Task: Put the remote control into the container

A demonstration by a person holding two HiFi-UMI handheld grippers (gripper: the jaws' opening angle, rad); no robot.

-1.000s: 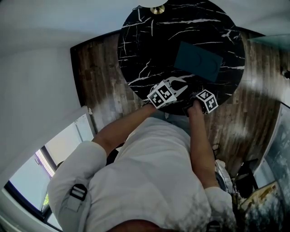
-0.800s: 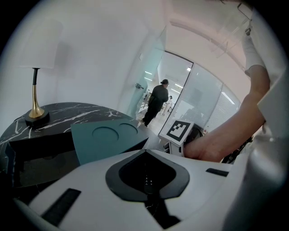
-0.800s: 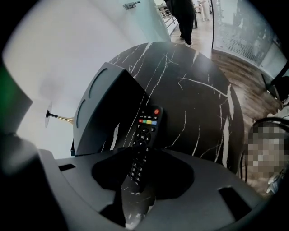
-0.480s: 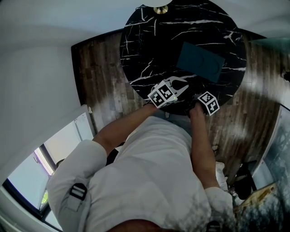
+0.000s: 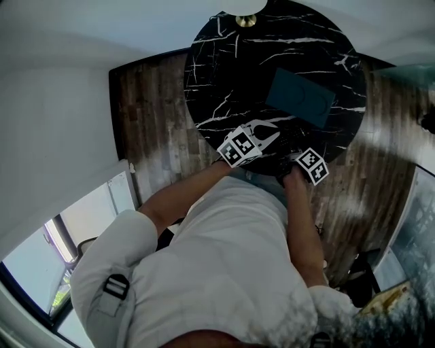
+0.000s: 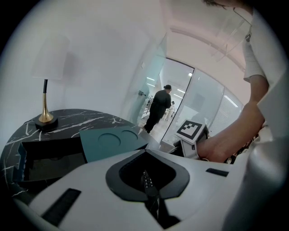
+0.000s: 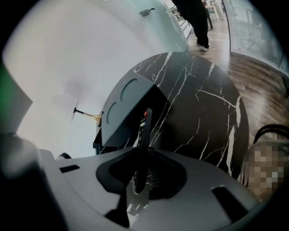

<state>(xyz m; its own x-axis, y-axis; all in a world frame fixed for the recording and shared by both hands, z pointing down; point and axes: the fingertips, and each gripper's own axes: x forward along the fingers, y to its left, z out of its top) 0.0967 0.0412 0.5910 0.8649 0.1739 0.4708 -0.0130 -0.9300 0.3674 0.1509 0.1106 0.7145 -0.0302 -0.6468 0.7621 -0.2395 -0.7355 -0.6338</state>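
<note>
**Item:** remote (image 7: pixel 143 131). Black and slim, with a red button at the far end. It is held edge-on by the right gripper (image 7: pixel 140 154), whose jaws have just been closing and pinch it near its lower end. Most of its length stands out past the tips.

**Position:** above the table (image 5: pixel 224 68) at its 5 o'clock rim. It is not yet at the container (image 5: pixel 299 97), which lies well apart at 12 o'clock from it.

**Second tool:** left gripper (image 6: pixel 145 153), near the right one at its 9 o'clock. Its jaws are drawn together on a thin dark strip (image 6: pixel 146 180) with button-like dots. Whether that is another remote cannot be told.

**Hazards, as judged:**
- The grip sits low on a long, smooth body, so a quick swing may pivot the remote or slide it out onto the marble.
- The container shows a teal top with two round recesses, and a dark hollow shows beside it. If that top covers the opening, the remote would land on it and skid off.
- The left gripper is close, and a crossing path may knock the remote's free end.
- The lamp (image 5: pixel 246 20) stands at the 12 o'clock rim, well apart, so the risk there is low.

**Writing:** none legible. There is no brand or label on the remote or the container. The marker cubes (image 5: pixel 239 146) carry only black-and-white square patterns.
</note>
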